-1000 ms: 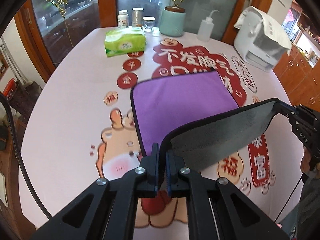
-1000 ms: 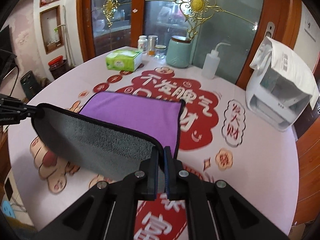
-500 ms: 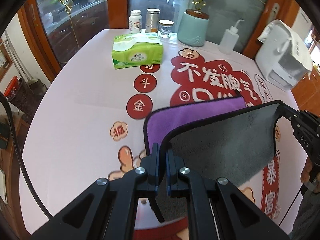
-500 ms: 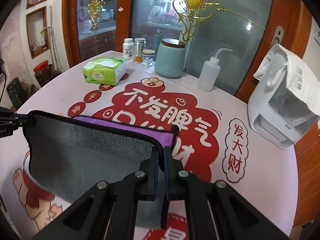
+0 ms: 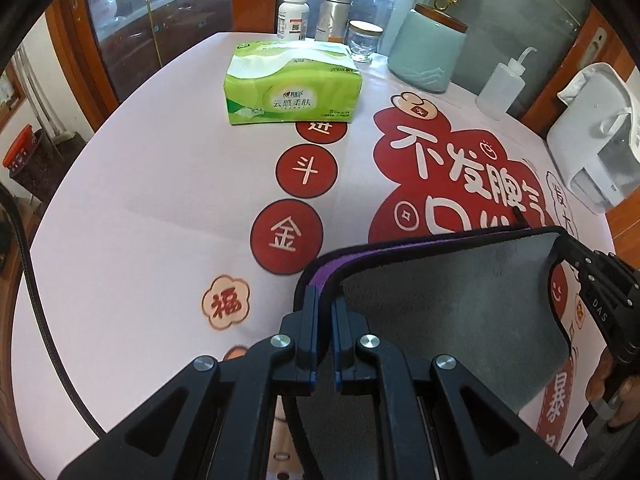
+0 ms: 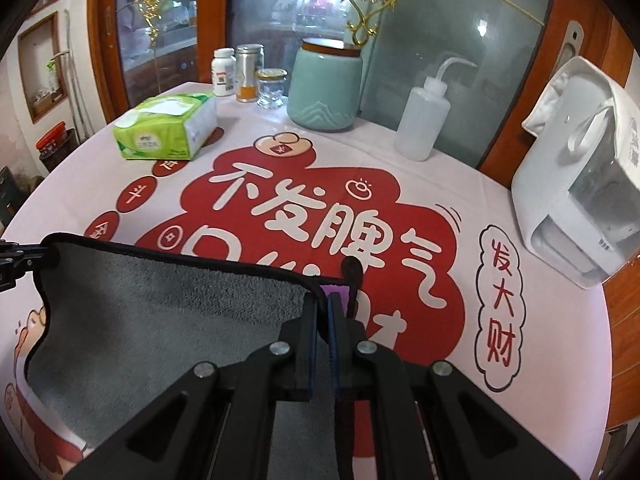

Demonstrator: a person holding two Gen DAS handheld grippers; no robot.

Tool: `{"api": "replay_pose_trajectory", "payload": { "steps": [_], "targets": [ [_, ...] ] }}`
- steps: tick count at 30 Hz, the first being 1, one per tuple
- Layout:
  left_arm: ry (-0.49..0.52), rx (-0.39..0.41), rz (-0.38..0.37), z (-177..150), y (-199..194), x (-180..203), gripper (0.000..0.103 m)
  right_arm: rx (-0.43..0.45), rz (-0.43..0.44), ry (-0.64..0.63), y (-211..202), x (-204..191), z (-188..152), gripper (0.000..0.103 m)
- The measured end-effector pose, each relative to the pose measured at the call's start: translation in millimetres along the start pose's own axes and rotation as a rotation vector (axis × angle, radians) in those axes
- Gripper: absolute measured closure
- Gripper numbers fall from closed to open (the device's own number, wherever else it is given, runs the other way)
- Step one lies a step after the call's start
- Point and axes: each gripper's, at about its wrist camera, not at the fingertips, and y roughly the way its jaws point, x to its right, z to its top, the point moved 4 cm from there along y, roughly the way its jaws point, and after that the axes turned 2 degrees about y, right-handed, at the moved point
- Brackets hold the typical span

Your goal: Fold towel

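Note:
The towel [image 5: 452, 304] is purple on one side, grey on the other, with a black hem. Its near half is lifted and carried over the far half, grey side up; only a thin purple strip [image 5: 344, 264] shows at the far edge. My left gripper [image 5: 325, 300] is shut on the towel's left corner. My right gripper [image 6: 323, 300] is shut on the right corner, grey cloth [image 6: 168, 312] stretching left to the other gripper [image 6: 16, 264]. The right gripper also shows in the left wrist view [image 5: 600, 292].
On the round table [image 5: 160, 200] with its red-printed cloth stand a green tissue pack [image 5: 290, 84], a pill bottle [image 5: 293, 16], a tin [image 5: 334, 16], a glass jar [image 5: 365, 40], a teal canister [image 6: 325, 84], a squeeze bottle [image 6: 422, 116] and a white appliance [image 6: 576, 204].
Both grippers have carried the lifted towel edge away from me, over the flat half. The purple area in view has shrunk to a thin strip at the far edge.

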Motion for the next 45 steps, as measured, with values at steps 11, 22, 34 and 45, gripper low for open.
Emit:
{"api": "replay_pose_trajectory", "payload": {
  "steps": [11, 22, 34, 45],
  "targets": [
    [-0.012, -0.021, 0.010, 2.2, 27.8, -3.1, 0.100, -0.032, 0.000, 0.028, 28.6, 0.1, -0.6, 0.098],
    [-0.010, -0.026, 0.008, 1.0, 39.0, -4.8, 0.099, -0.055, -0.013, 0.027, 43.6, -2.6, -5.0, 0.098],
    [0.042, 0.021, 0.059, -0.5, 29.1, 3.6, 0.034, -0.054, -0.024, 0.010, 38.3, -5.0, -3.8, 0.092],
    [0.012, 0.027, 0.086, -5.7, -5.0, 0.1, 0.018, -0.002, 0.013, 0.026, -7.8, -10.6, -0.5, 0.063]
  ]
}}
